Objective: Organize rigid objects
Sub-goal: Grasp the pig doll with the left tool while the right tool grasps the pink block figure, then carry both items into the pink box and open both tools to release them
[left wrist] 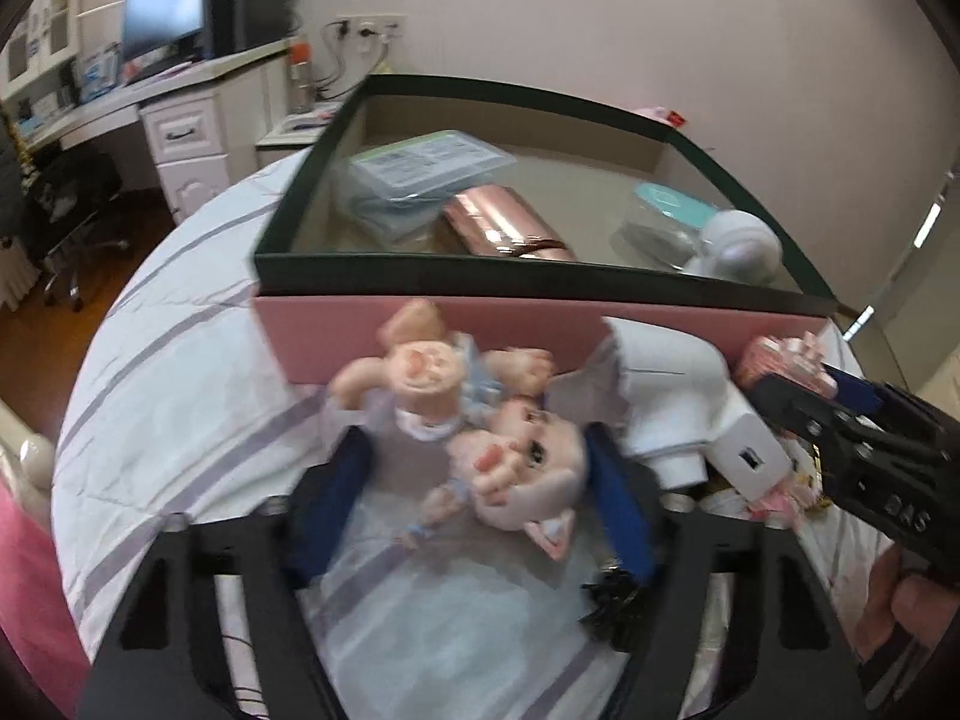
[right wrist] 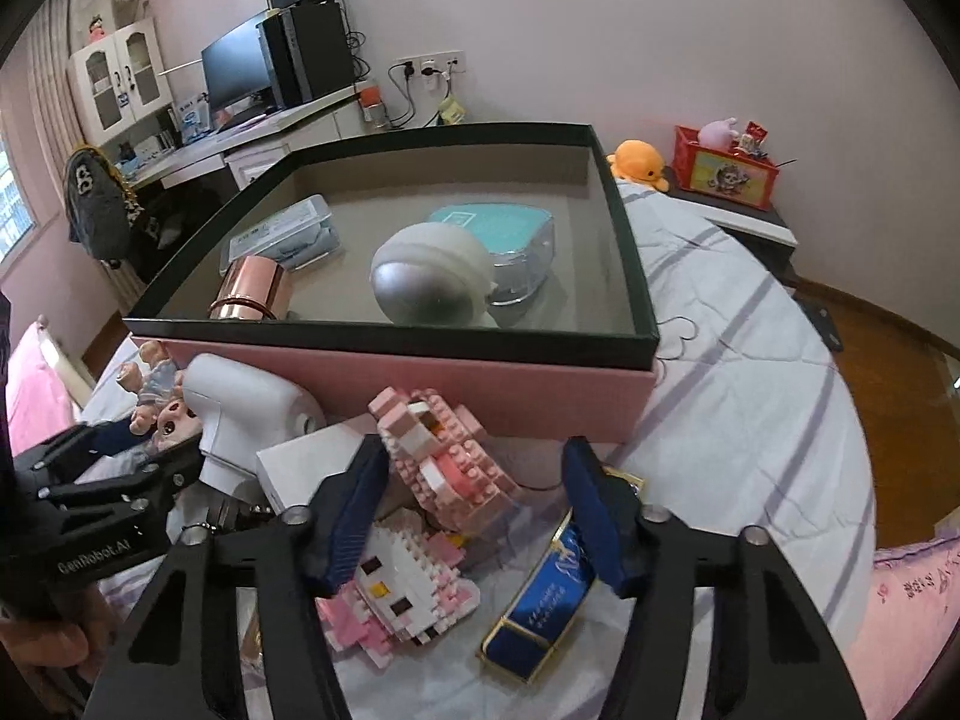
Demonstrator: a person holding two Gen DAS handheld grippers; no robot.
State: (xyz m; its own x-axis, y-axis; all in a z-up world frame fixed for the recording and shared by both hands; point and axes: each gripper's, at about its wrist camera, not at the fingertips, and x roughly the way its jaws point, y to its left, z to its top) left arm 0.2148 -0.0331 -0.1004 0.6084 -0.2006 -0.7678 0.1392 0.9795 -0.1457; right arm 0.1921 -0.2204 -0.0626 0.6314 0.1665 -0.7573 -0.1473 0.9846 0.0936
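Observation:
A small doll (left wrist: 516, 450) in a pale blue dress lies on the striped bedcover between the blue pads of my left gripper (left wrist: 474, 504). The right pad is close to its head, the left pad stands clear, and the gripper is open. My right gripper (right wrist: 477, 510) is open around a pink brick-built figure (right wrist: 444, 456), with a gap at its right pad. The left gripper (right wrist: 132, 450) shows at the left edge of the right wrist view. In the left wrist view the right gripper (left wrist: 798, 384) shows at the right edge.
A pink box with a dark green rim (right wrist: 384, 333) holds a clear case (right wrist: 282, 234), a rose-gold cylinder (right wrist: 252, 294), a silver-white round device (right wrist: 426, 282) and a teal-lidded case (right wrist: 510, 234). A white appliance (right wrist: 240, 402), a pink-and-white brick cat (right wrist: 402, 594) and a blue-gold packet (right wrist: 540, 600) lie nearby.

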